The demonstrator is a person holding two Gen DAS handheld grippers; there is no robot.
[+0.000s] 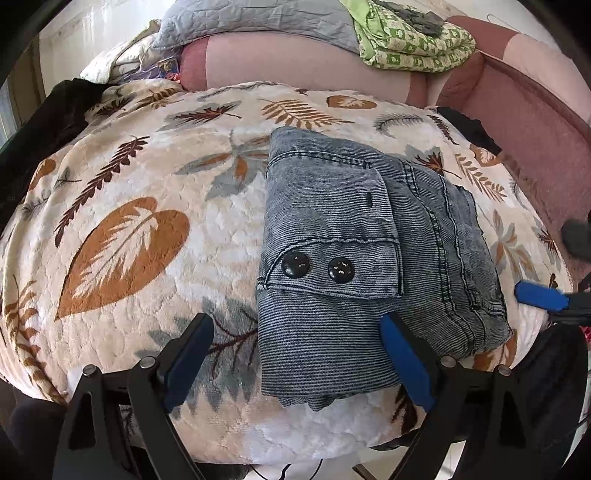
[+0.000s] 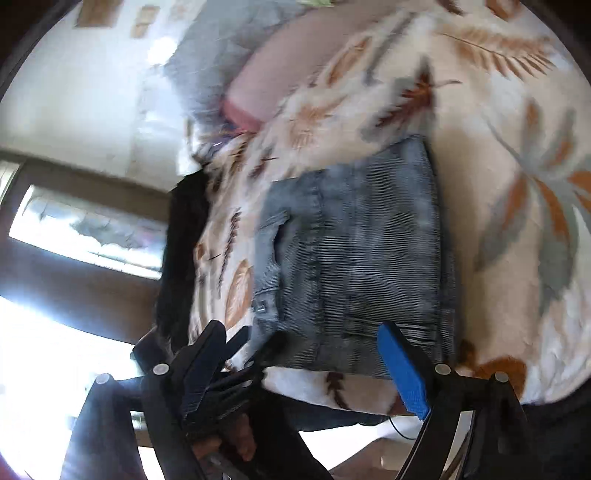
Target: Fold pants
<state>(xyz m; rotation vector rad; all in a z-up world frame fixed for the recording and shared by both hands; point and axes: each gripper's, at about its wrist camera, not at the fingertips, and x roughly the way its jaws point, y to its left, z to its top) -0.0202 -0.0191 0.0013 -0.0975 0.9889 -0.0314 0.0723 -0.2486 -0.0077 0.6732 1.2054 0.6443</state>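
Observation:
The grey-blue denim pants (image 1: 354, 251) lie folded into a compact bundle on the leaf-print blanket (image 1: 140, 206), with two black buttons on the top flap. My left gripper (image 1: 295, 332) is open and empty, hovering over the bundle's near edge. The right gripper's blue fingertip (image 1: 539, 295) shows at the right edge of the left wrist view, just beside the bundle. In the blurred, tilted right wrist view, my right gripper (image 2: 303, 343) is open and empty just above the pants (image 2: 354, 258).
The blanket (image 2: 498, 110) covers a rounded cushion. Behind it is a pink sofa (image 1: 517, 96) with a grey quilt (image 1: 258, 22) and a green patterned cloth (image 1: 406, 40). Dark fabric (image 1: 44, 122) lies at the blanket's left edge. A window (image 2: 85, 229) shows in the right wrist view.

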